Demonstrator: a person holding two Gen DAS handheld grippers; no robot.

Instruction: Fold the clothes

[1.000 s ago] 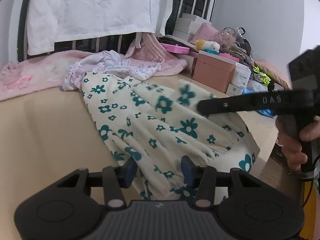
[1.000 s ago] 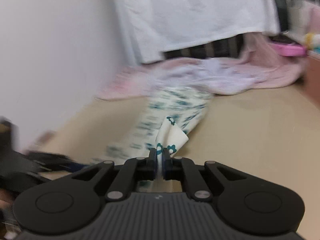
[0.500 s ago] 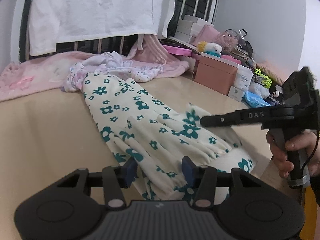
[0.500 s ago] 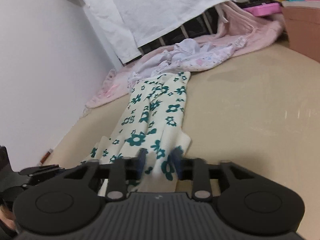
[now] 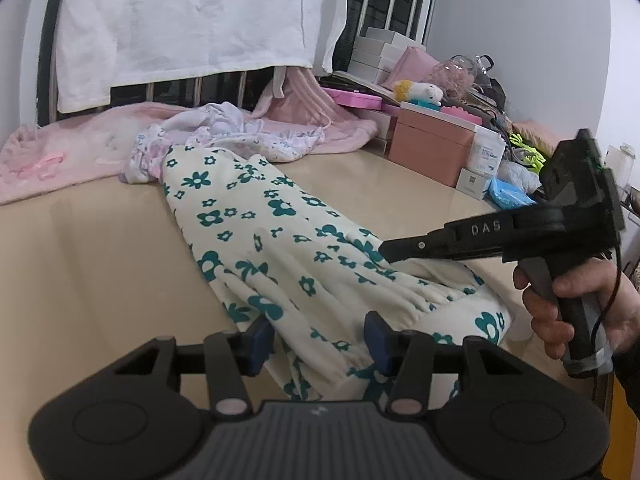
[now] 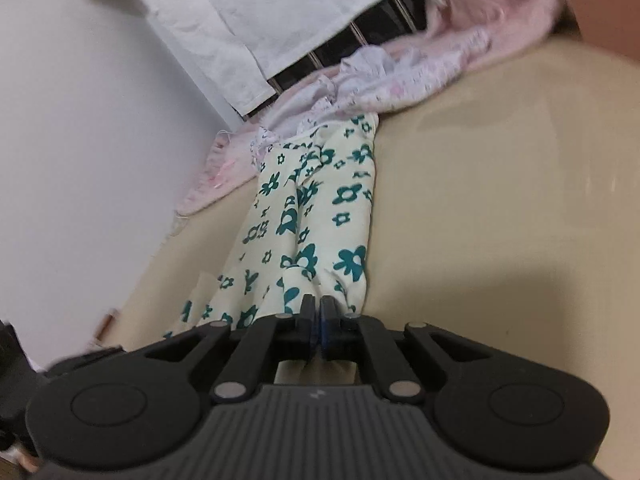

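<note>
Mid-fold: right gripper (image 6: 319, 312) jaws clenched on trousers (image 5: 280, 248) near the waist; left gripper (image 5: 318, 336) jaws released. Next likely carry it over.

"DAS" in raised letters on arm of right tongs (image 5: 394, 251); box labels unreadable.

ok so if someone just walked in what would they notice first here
The cream garment with teal flowers, stretched down the middle of the beige table, draws the eye first. The right hand-held gripper is shut on its near end, while the left hand-held gripper sits open over the gathered edge. Behind it lies a heap of pink clothes under a hanging white sheet.
</note>
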